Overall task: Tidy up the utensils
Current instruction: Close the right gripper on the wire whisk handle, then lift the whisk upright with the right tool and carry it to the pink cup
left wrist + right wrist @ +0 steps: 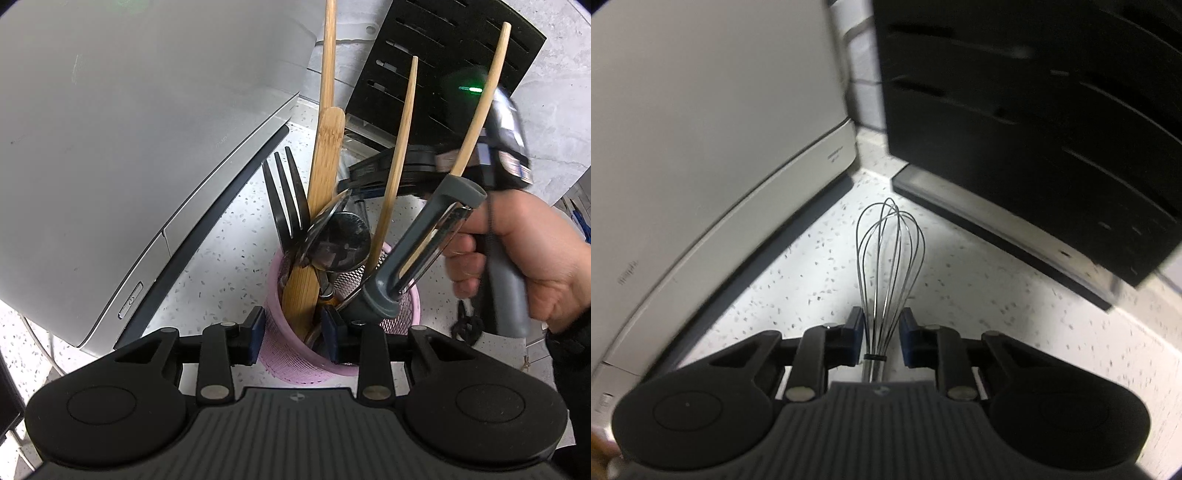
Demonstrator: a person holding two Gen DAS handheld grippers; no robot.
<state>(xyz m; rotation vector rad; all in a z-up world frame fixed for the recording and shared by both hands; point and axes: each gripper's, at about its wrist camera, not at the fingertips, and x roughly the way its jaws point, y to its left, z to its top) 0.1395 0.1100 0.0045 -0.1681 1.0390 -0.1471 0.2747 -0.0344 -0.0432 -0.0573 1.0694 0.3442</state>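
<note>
Right tongs (881, 339) close round a wire whisk (890, 258) at lower centre, above the speckled bench (997, 295). Left tongs (293, 332) pinch the pink mesh holder (291, 365), crowded with utensils; the whisk likely needs a firm grip near its neck.

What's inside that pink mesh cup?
The pink cup holds a black fork, a bamboo spatula, a metal spoon, two chopsticks and a grey peeler. Their lower ends and the cup's bottom are hidden.
</note>
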